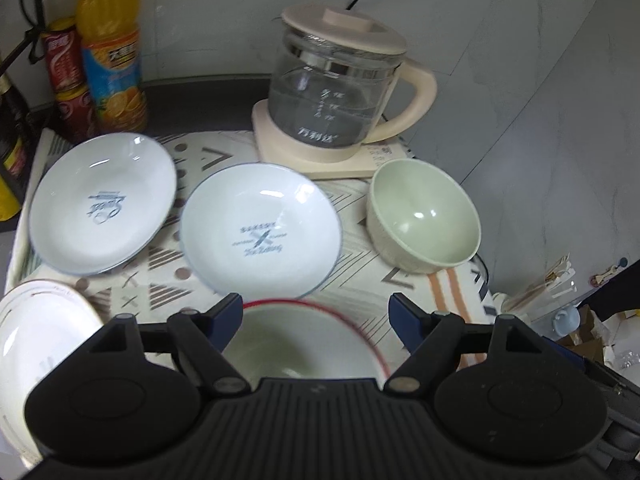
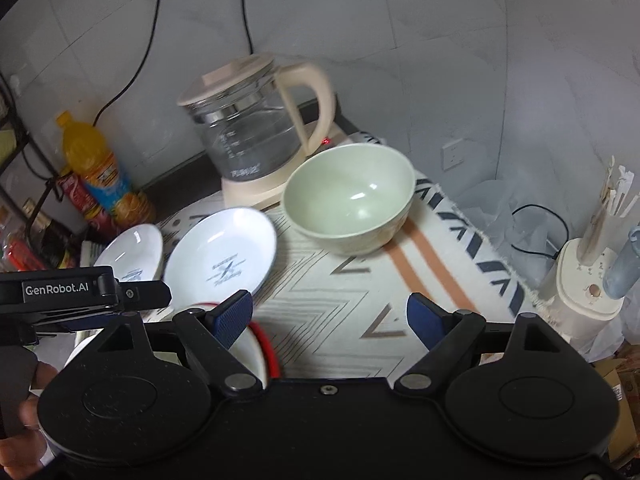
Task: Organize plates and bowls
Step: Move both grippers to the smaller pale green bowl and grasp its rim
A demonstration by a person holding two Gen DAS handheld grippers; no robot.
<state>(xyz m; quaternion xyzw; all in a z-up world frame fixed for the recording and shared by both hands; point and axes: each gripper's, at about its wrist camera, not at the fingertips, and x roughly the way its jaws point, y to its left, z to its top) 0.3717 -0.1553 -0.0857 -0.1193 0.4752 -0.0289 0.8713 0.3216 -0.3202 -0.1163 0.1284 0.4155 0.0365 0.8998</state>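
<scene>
Left wrist view: left gripper (image 1: 316,314) open, blue fingers (image 1: 228,320) spread wide, nothing pinched; hovering above red-rimmed bowl (image 1: 308,344) at near edge of patterned cloth (image 1: 352,216). Just beyond, white plate with crossed-cutlery print (image 1: 261,232) at centre; second white plate with script print (image 1: 102,204) to its left, rims close but whether touching cannot be told. Gold-trimmed white plate (image 1: 40,344) at near left, partly hidden behind gripper body. Green bowl (image 1: 424,216) upright at right, just in front of glass kettle (image 1: 340,92) on cream base. Orange juice bottle (image 1: 112,52) and red cans (image 1: 64,64) at far left. Right wrist view: right gripper (image 2: 330,312) likewise open, empty, over bare cloth between red-rimmed bowl at near left and green bowl (image 2: 350,196) farther ahead. Left gripper's black body entering from left edge, fingertips out of sight there. Both printed plates lying left of green bowl, kettle behind.
</scene>
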